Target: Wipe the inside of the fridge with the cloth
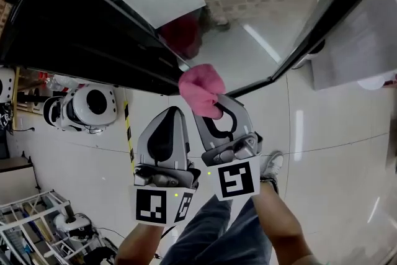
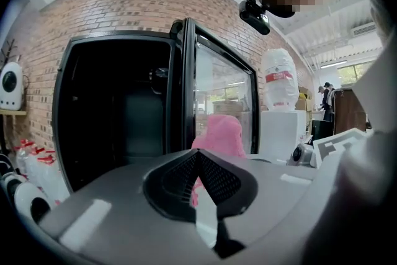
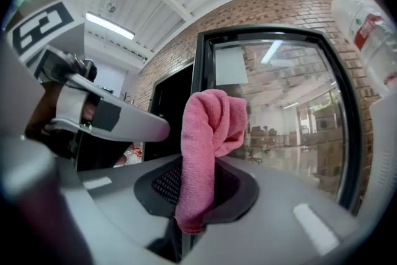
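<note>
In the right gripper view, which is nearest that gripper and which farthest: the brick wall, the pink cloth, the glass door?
1. Cloth, clamped in the right gripper's jaws.
2. Glass door, just ahead, on the right.
3. Brick wall, behind and above the door.

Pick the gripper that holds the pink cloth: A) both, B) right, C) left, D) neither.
B: the right gripper is shut on the pink cloth; the left gripper is shut with nothing in it.
</note>
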